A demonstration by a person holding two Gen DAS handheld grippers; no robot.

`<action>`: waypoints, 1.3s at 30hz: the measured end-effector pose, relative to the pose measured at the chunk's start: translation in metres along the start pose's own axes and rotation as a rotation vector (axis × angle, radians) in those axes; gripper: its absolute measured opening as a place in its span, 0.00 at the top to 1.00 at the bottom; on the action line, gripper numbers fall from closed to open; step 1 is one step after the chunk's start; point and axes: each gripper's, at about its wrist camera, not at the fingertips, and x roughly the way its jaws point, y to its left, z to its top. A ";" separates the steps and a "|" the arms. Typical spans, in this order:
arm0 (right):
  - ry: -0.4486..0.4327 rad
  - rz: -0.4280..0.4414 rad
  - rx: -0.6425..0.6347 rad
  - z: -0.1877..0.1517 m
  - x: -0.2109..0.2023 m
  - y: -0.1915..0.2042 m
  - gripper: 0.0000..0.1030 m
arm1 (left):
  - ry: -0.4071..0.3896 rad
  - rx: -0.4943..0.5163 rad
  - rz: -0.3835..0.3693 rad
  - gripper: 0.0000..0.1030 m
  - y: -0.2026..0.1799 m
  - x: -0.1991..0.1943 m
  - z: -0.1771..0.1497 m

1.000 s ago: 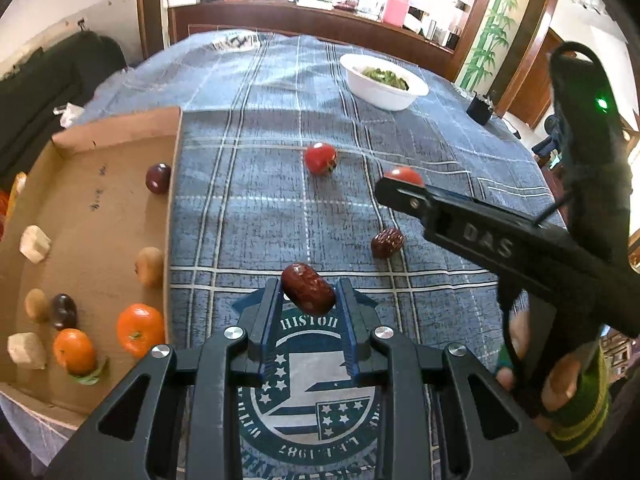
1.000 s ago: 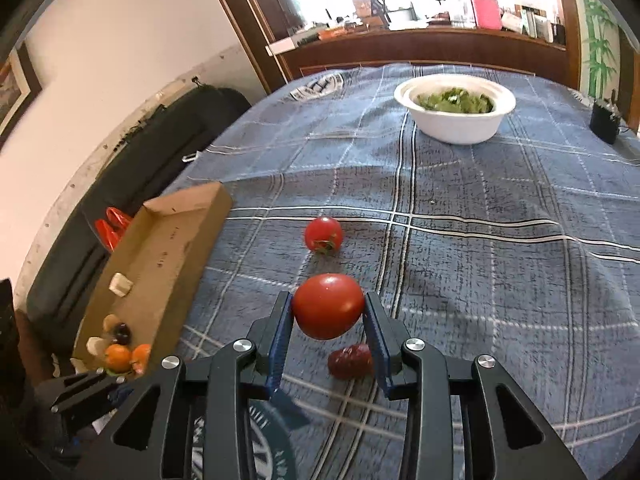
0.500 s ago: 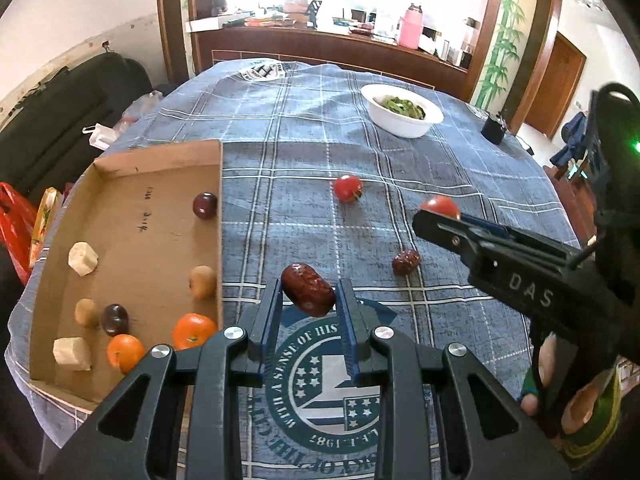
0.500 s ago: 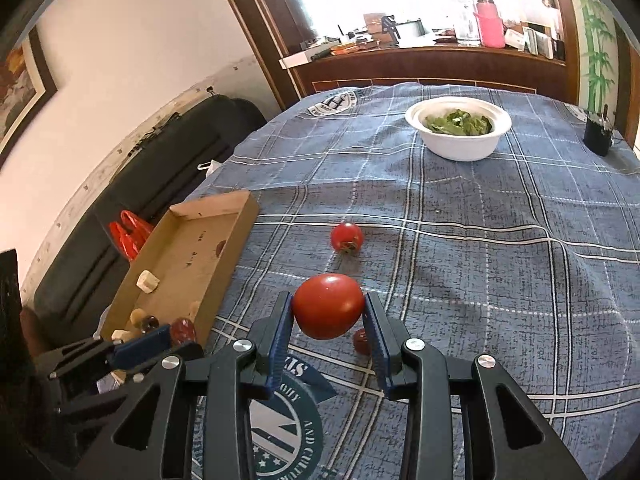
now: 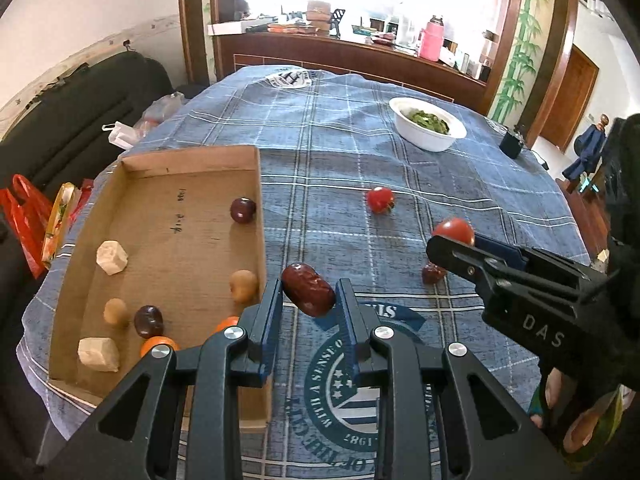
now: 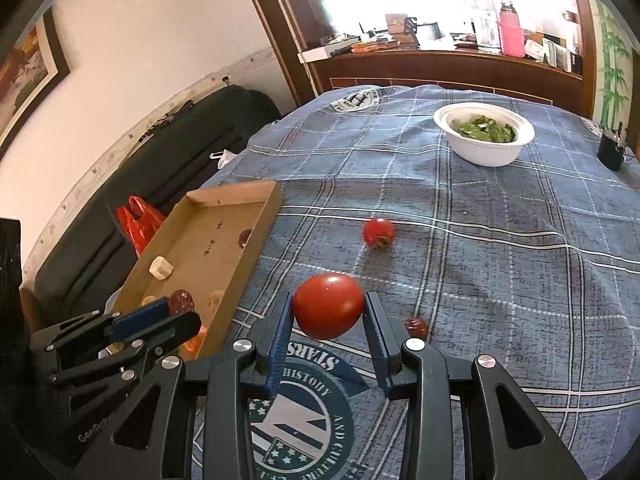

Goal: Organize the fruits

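My left gripper [image 5: 309, 300] is shut on a dark red date [image 5: 308, 290], held above the blue plaid cloth just right of the cardboard tray [image 5: 180, 240]. My right gripper [image 6: 326, 316] is shut on a red tomato [image 6: 328, 306], lifted over the cloth. In the left wrist view that gripper [image 5: 452, 246] shows at the right with the tomato [image 5: 454, 230] at its tip. A second tomato [image 5: 380, 199] and a second date [image 5: 433, 273] lie on the cloth. The tray holds dark plums, small oranges, tan round fruits and pale chunks.
A white bowl of greens [image 5: 428, 128] stands far back on the table, a small black object [image 5: 511, 145] to its right. A dark sofa [image 5: 60, 120] with red bags [image 5: 24, 216] runs along the left. A wooden counter with a pink bottle [image 5: 430, 40] lies beyond.
Both grippers have risen and drawn back with their fruit, so the table, tray and bowl look smaller and farther. The grips on the date and the tomato are unchanged.
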 end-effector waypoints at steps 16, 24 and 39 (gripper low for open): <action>0.013 0.012 -0.041 -0.001 0.006 0.025 0.65 | 0.000 -0.023 0.023 0.76 0.016 0.000 -0.002; 0.019 0.016 -0.046 -0.002 0.009 0.028 0.65 | 0.012 -0.033 0.025 0.76 0.022 0.004 -0.004; 0.029 0.034 -0.040 -0.002 0.017 0.031 0.65 | 0.025 -0.131 0.056 0.76 0.073 0.008 0.000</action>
